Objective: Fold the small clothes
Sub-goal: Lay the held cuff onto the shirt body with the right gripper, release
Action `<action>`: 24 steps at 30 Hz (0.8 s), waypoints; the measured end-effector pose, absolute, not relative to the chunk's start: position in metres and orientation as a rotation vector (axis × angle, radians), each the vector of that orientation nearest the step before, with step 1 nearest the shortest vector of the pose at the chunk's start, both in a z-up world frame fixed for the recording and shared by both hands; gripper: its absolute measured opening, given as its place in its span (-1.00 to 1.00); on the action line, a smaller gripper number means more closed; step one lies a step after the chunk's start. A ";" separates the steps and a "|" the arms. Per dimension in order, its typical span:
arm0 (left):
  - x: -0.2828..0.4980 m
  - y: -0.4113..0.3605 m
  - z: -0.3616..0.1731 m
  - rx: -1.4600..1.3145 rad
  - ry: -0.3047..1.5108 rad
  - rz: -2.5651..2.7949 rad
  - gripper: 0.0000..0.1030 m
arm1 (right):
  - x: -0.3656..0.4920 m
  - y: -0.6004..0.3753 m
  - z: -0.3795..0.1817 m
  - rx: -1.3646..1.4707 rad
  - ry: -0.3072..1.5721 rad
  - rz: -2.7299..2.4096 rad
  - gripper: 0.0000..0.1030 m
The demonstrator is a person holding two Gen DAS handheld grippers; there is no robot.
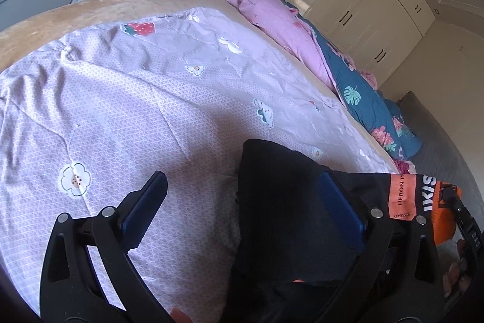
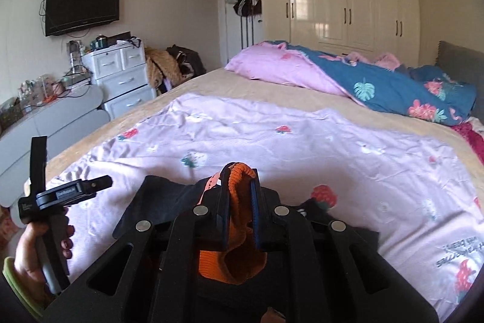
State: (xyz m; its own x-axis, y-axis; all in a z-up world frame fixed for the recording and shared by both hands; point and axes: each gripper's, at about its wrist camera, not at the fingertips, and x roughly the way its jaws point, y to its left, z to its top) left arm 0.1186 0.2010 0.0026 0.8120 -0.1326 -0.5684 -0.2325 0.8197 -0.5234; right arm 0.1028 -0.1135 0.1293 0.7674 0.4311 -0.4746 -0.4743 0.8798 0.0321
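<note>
On the near edge of the bed [image 2: 242,84], over a lilac strawberry-print sheet [image 2: 272,141], lies the small black garment [image 1: 272,202] with orange trim. Right tongs [image 2: 239,186]: pressed together on the garment's orange ribbed cuff [image 2: 239,180], which bunches between the blue pads and hangs below them. Left tongs [image 1: 242,202]: spread wide, black cloth lying between the fingers, against the right-hand pad; no pinch. Left hand [image 2: 33,250] grips its handle at near left. Far right: pink and blue floral duvet [image 2: 378,84], heaped.
</note>
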 end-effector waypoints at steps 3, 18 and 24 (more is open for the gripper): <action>0.120 0.196 0.002 -0.606 0.635 0.051 0.82 | 0.106 -0.131 0.121 -0.086 0.502 0.451 -0.80; 0.133 0.151 -0.003 -0.482 0.683 -0.012 0.82 | 0.115 -0.188 0.056 0.025 0.631 0.312 -0.81; 0.140 0.114 -0.007 -0.371 0.719 -0.068 0.82 | 0.116 -0.193 0.044 0.019 0.653 0.292 -0.81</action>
